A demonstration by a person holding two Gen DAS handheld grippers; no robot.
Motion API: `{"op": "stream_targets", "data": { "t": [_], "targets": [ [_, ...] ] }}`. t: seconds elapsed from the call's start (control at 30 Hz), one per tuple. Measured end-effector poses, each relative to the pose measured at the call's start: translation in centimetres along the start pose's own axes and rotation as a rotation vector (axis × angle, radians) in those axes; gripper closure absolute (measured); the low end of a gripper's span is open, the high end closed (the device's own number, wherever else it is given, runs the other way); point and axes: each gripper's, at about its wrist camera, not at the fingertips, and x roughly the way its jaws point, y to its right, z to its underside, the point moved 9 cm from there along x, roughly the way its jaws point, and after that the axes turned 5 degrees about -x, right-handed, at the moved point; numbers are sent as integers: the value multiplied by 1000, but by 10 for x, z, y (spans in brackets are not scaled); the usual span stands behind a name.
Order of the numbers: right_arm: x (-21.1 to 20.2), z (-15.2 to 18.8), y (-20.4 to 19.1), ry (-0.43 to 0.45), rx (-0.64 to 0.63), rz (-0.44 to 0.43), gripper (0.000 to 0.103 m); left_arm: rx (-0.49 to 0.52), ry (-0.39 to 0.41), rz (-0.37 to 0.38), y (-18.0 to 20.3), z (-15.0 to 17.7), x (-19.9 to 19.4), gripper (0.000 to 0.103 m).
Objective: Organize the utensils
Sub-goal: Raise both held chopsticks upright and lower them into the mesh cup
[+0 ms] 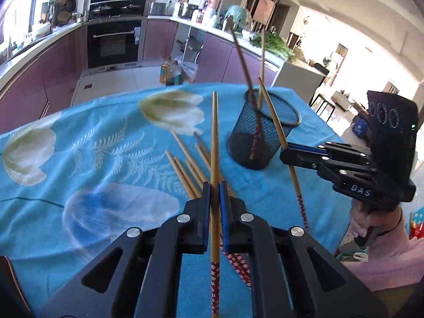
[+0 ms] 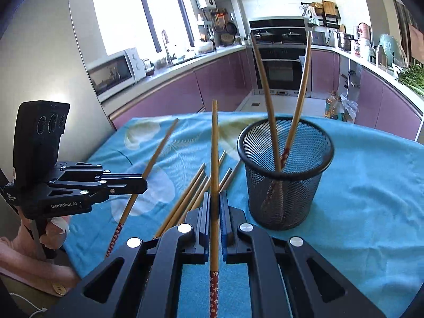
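Observation:
In the left wrist view my left gripper (image 1: 215, 185) is shut on a bamboo chopstick (image 1: 214, 132) with a red flowered handle, raised above the blue tablecloth (image 1: 92, 145). To its right, my right gripper (image 1: 283, 151) is shut on a second chopstick (image 1: 272, 114), close beside the black mesh cup (image 1: 243, 143). The right wrist view shows the right gripper (image 2: 215, 196) clamping its chopstick (image 2: 214, 137), with the left gripper (image 2: 145, 182) holding a slanted one (image 2: 162, 145) at the left. The mesh cup (image 2: 299, 193) stands upright with two chopsticks (image 2: 262, 79) leaning in it. Several loose chopsticks (image 2: 189, 198) lie on the cloth.
The loose chopsticks (image 1: 188, 156) lie between both grippers and left of the cup. The table's far edge drops off to a kitchen floor with purple cabinets (image 2: 225, 79) and an oven (image 1: 114, 45). A hand in a pink sleeve (image 1: 392, 243) holds the right gripper.

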Motion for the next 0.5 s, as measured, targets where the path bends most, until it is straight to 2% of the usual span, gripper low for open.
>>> {"op": "stream_targets", "data": {
  "t": [0.27, 0.5],
  "targets": [
    [-22, -14, 4, 72, 7, -7, 97, 14, 79, 75, 17, -17, -39, 96],
    [-37, -27, 11, 121, 9, -2, 97, 31, 141, 97, 26, -33, -61, 95]
  ]
}}
